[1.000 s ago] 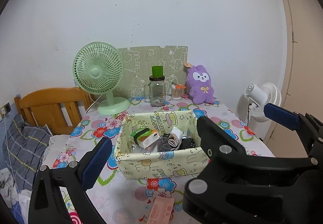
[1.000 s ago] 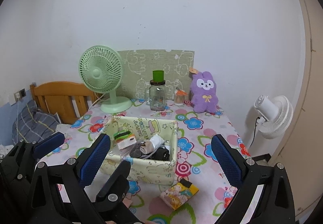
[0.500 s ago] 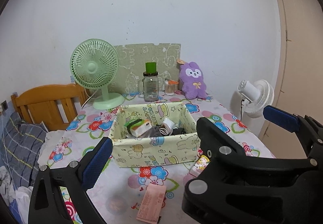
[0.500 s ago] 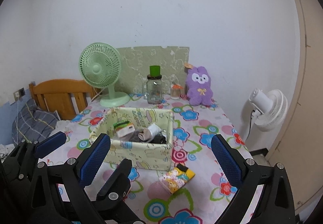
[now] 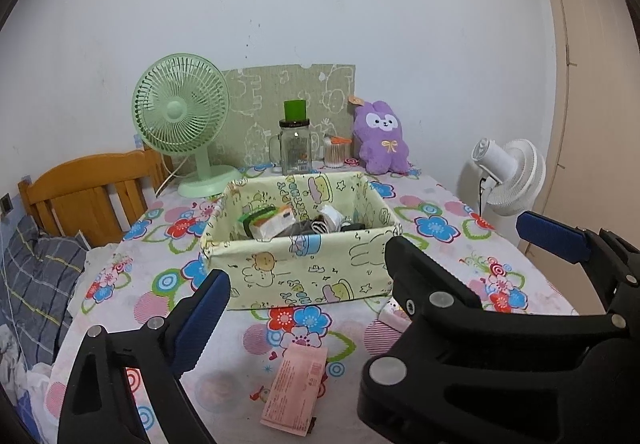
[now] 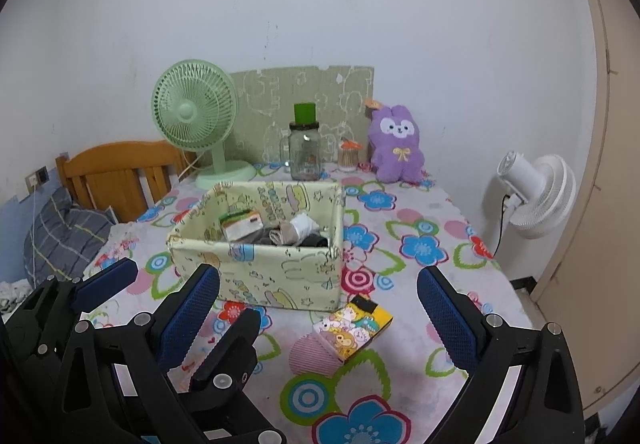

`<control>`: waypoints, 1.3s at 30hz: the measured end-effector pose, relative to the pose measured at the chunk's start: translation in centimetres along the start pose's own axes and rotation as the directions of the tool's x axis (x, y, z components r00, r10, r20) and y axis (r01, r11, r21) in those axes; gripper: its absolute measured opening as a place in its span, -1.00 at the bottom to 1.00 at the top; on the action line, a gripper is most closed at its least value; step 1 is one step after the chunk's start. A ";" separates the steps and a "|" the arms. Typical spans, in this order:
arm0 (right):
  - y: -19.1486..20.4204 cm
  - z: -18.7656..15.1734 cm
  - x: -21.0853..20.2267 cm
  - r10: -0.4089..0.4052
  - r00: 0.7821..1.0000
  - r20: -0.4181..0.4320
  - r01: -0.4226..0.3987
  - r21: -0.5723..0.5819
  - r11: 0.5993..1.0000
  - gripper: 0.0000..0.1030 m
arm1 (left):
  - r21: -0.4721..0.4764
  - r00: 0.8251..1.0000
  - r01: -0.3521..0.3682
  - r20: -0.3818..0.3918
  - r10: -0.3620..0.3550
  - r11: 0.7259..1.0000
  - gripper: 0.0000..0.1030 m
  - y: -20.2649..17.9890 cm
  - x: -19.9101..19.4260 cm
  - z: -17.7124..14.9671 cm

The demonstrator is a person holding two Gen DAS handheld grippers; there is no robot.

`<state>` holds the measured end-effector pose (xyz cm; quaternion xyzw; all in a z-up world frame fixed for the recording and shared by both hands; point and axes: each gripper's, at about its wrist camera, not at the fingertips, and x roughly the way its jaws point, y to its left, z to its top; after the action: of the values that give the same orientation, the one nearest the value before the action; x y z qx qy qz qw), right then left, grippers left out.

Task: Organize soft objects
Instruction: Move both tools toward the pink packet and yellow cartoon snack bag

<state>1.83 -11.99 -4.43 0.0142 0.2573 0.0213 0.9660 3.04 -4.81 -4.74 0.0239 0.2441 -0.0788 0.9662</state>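
Note:
A pale yellow cartoon-print fabric box (image 5: 304,272) (image 6: 276,276) stands mid-table and holds rolled socks (image 5: 320,224) (image 6: 296,232) and a small green-and-white pack (image 5: 268,219). A pink flat packet (image 5: 296,388) lies in front of the box. A yellow cartoon tissue pack (image 6: 352,328) lies at the box's front right corner. A purple plush rabbit (image 5: 382,137) (image 6: 396,147) sits at the back. My left gripper (image 5: 372,264) is open and empty. My right gripper (image 6: 320,308) is open and empty. Both hang above the table's near side.
A green desk fan (image 5: 180,123), a glass jar with a green lid (image 5: 296,147) and a small cotton-swab jar (image 5: 336,151) stand along the back wall. A white fan (image 6: 532,195) stands off the table's right edge. A wooden headboard (image 5: 88,195) and bedding lie left.
Both grippers have drawn back and up from the box, so more of the table shows. The pink packet and the yellow tissue pack have come fully into view. Jaws stay open.

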 end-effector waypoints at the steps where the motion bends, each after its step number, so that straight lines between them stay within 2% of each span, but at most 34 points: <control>1: 0.0 -0.2 0.3 -0.001 1.000 -0.005 0.001 0.005 1.000 0.95 | 0.001 1.000 0.001 -0.002 -0.001 1.000 0.87 0.0 0.2 -0.1; 18: -0.9 -3.4 5.1 -0.016 0.993 -0.119 0.020 0.035 0.999 0.91 | 0.016 0.994 0.021 -0.107 -0.019 1.000 0.83 -0.4 4.6 -3.0; 39: -2.7 -5.1 10.9 -0.033 0.965 -0.259 0.053 0.071 0.996 0.85 | 0.039 0.967 0.016 -0.256 -0.006 0.999 0.80 -1.3 9.8 -4.3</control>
<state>8.87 -14.06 -14.38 0.0428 0.3815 -0.0079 0.9233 9.33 -7.15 -13.23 0.0521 0.3653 -0.0852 0.9255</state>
